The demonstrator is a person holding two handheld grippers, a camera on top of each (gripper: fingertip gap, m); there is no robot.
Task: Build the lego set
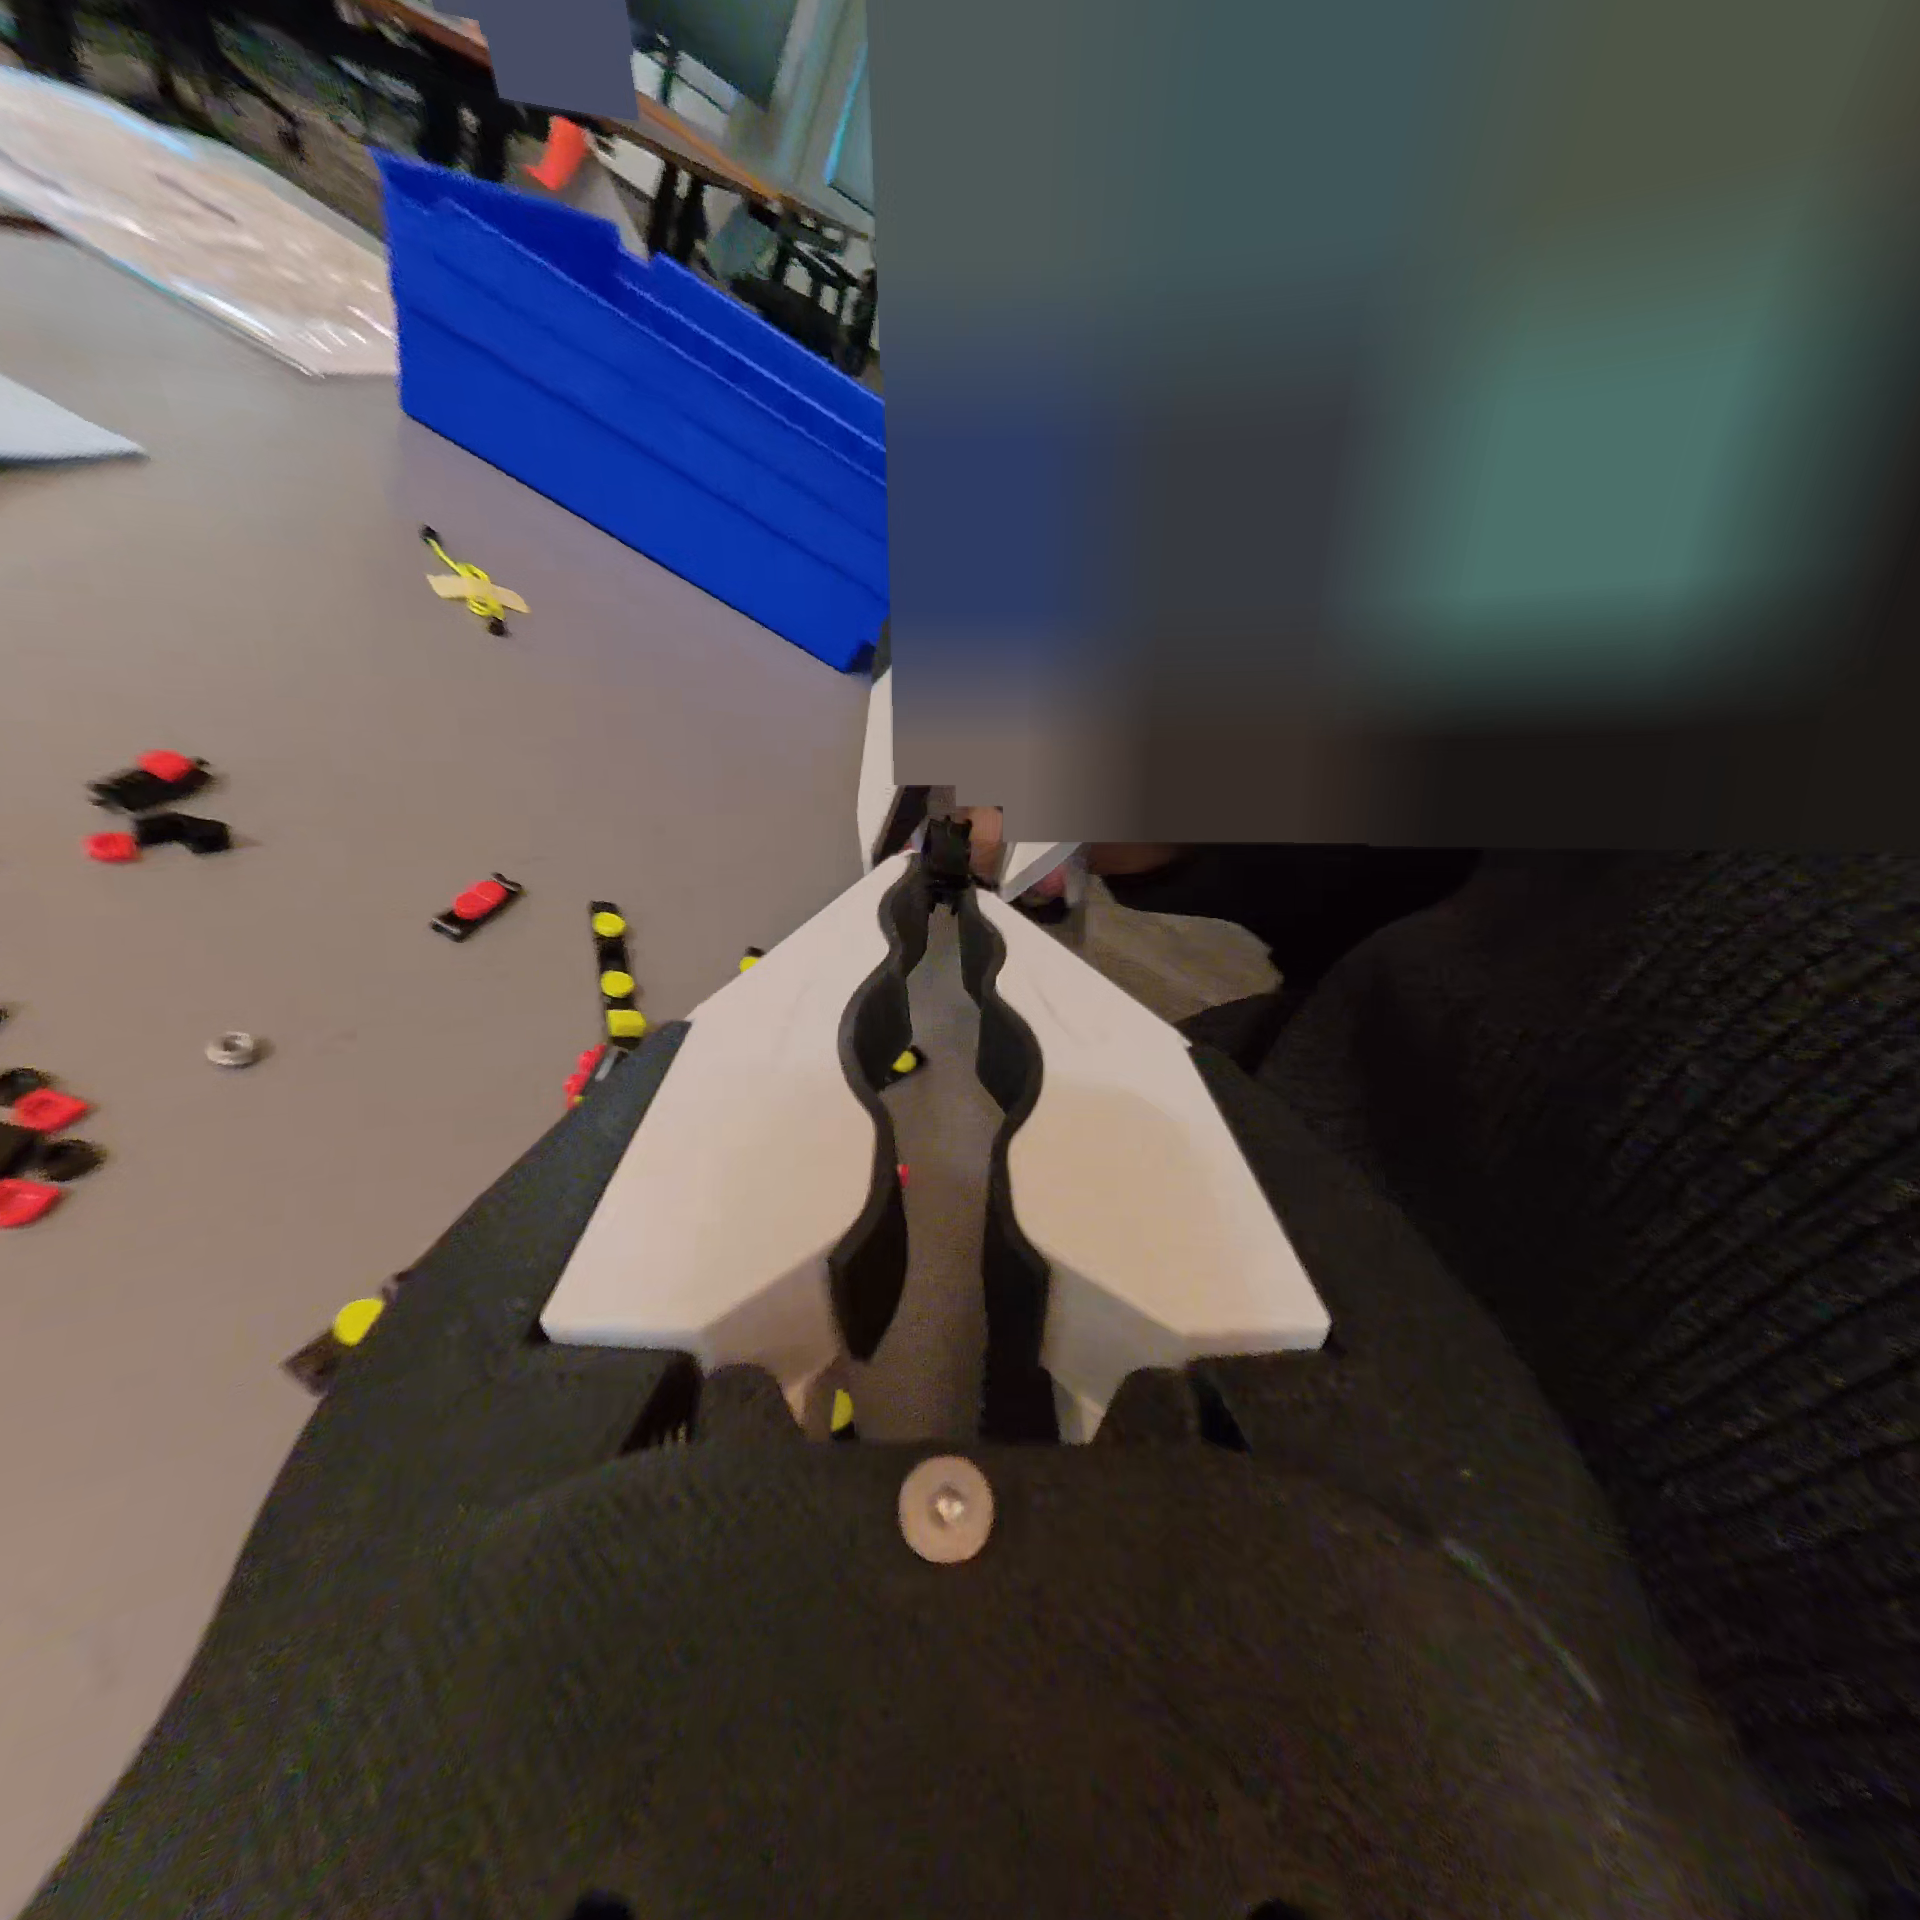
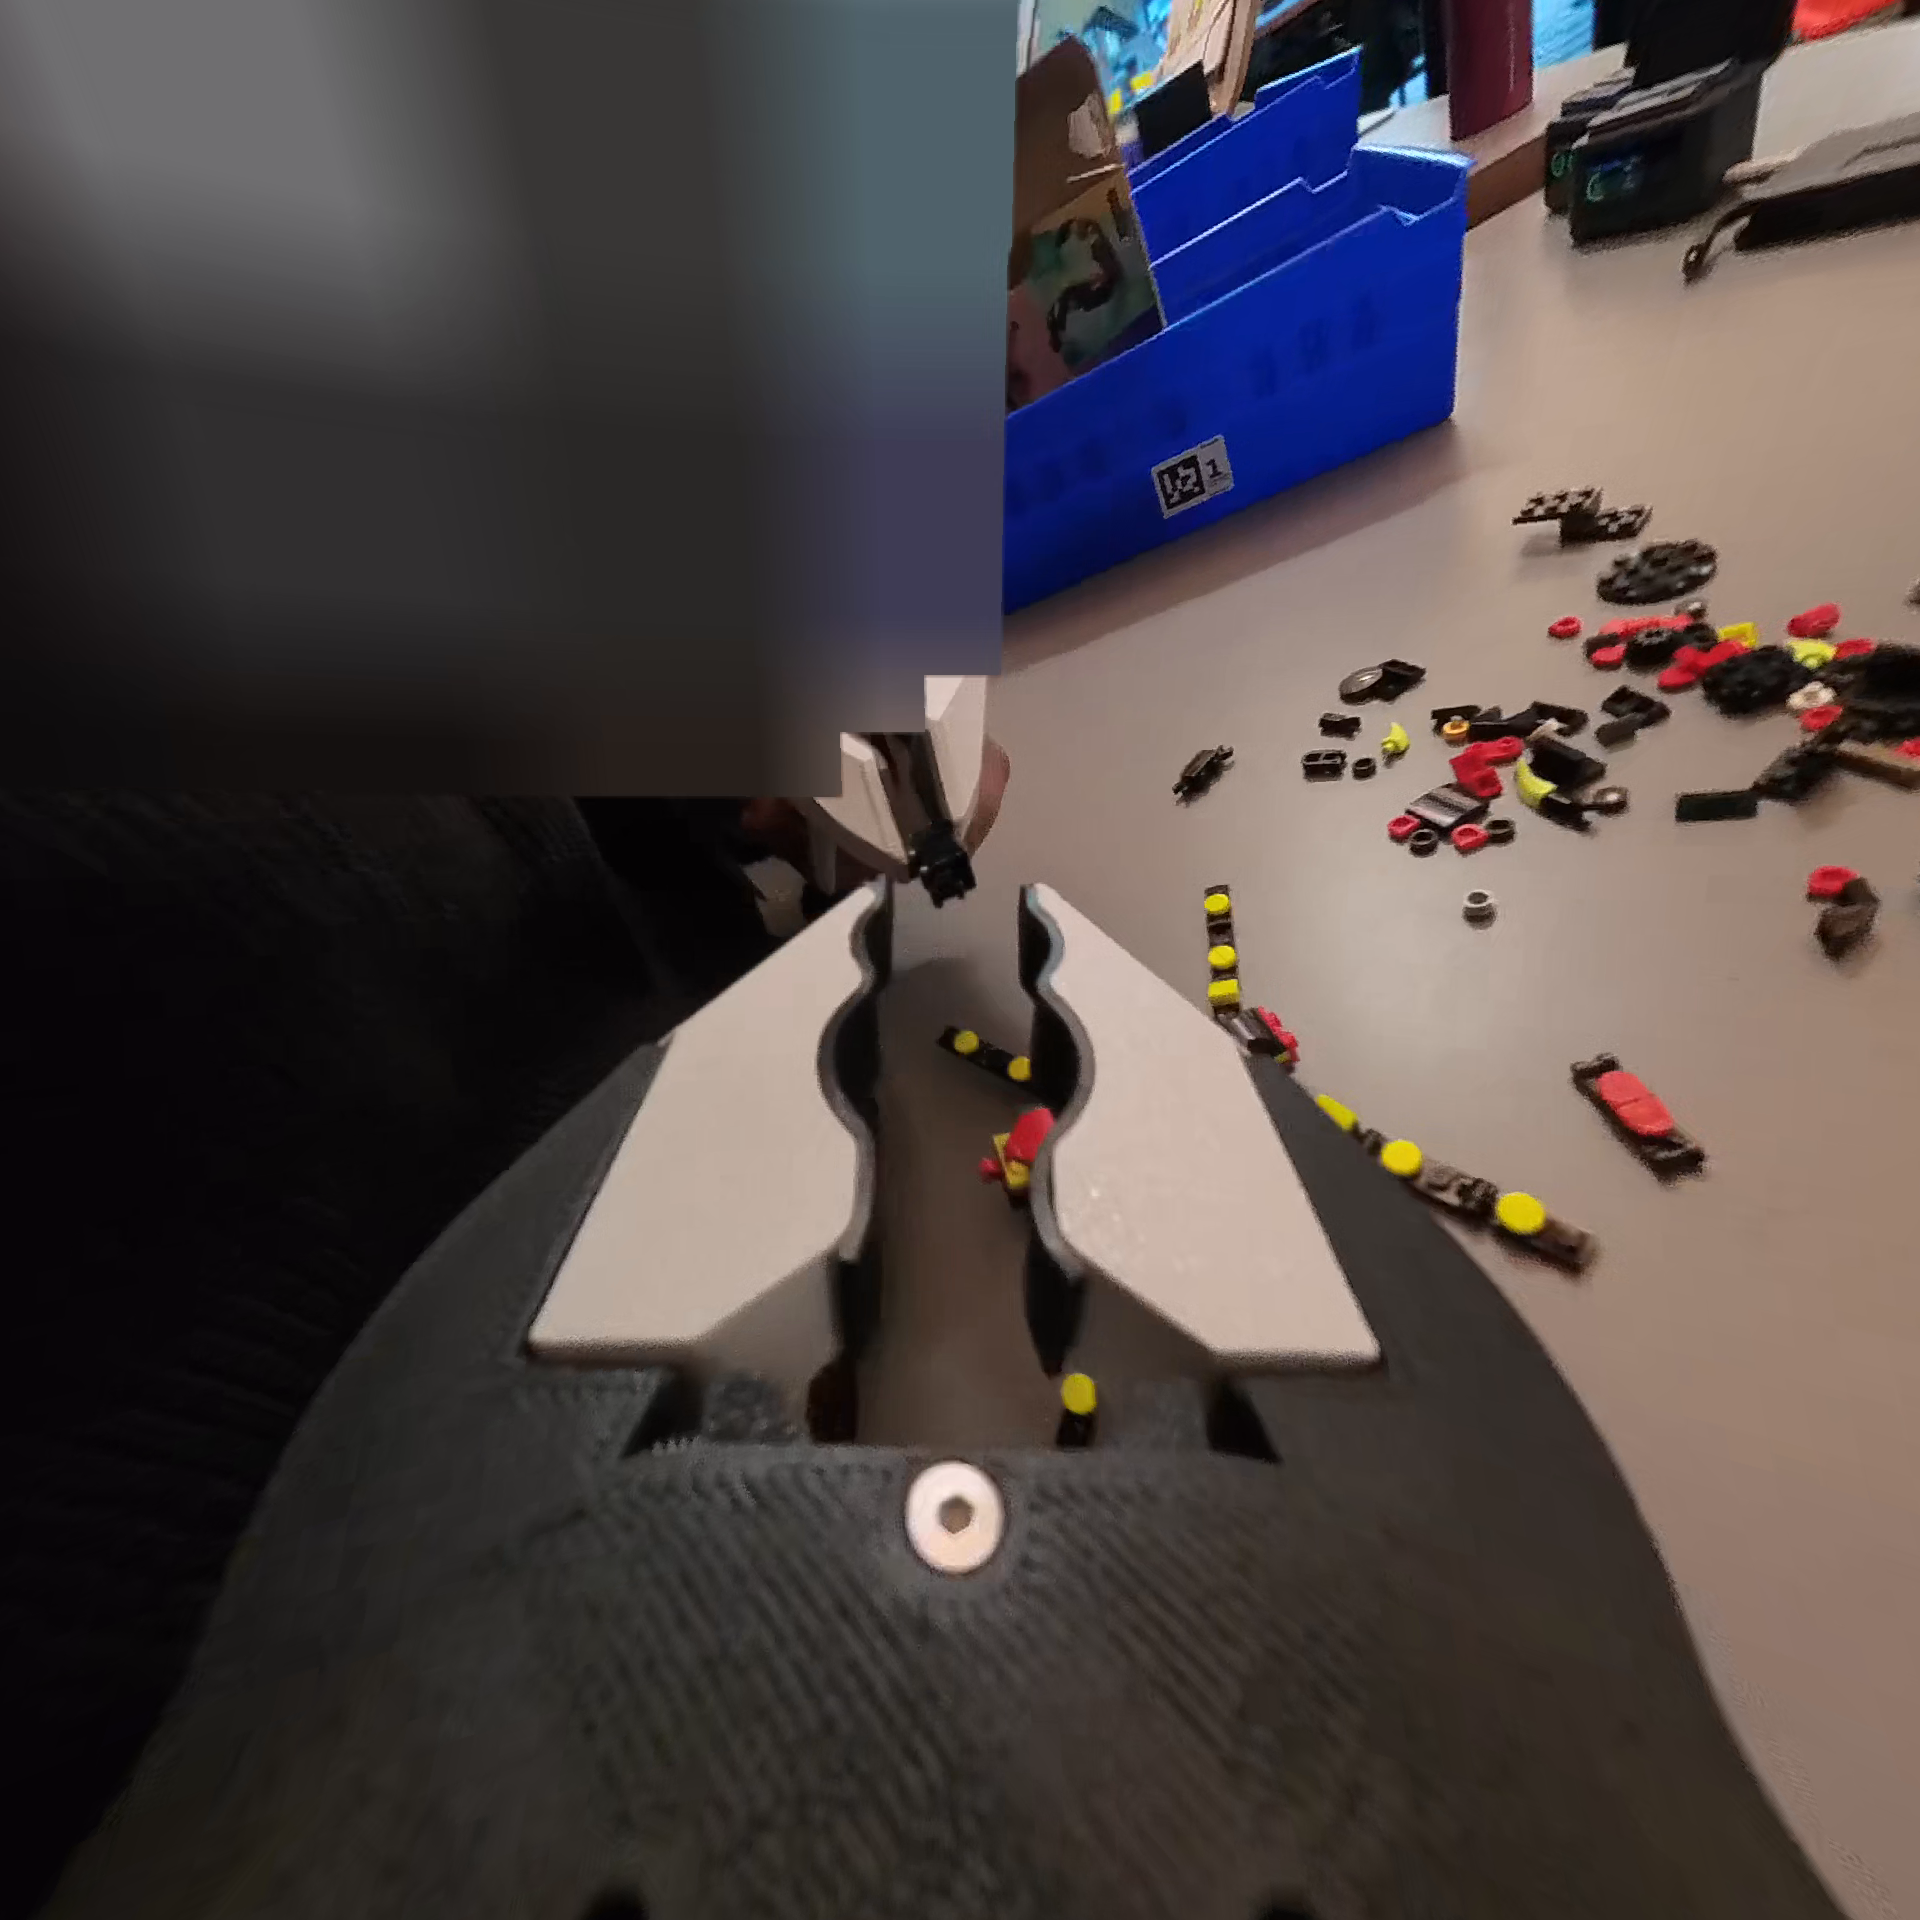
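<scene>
My left gripper point(image 1: 945, 878) is shut on a small black lego piece point(image 1: 948, 844) at its fingertips and holds it above the grey table point(image 1: 312, 644). In the right wrist view the left gripper point(image 2: 928, 831) comes in from the upper left with the black piece point(image 2: 943, 871) pointing down. My right gripper point(image 2: 956, 896) is open and empty, its tips just below and to either side of that piece. Black strips with yellow studs point(image 2: 1455, 1179) point(image 1: 615, 977) lie on the table under the grippers.
Loose red, black and yellow pieces are scattered on the table point(image 2: 1714, 675) point(image 1: 156, 800). Blue bins point(image 1: 623, 395) point(image 2: 1268, 374) stand at the back. A small silver nut point(image 2: 1478, 906) lies alone. A person's dark clothing point(image 1: 1610, 1195) is close beside the grippers.
</scene>
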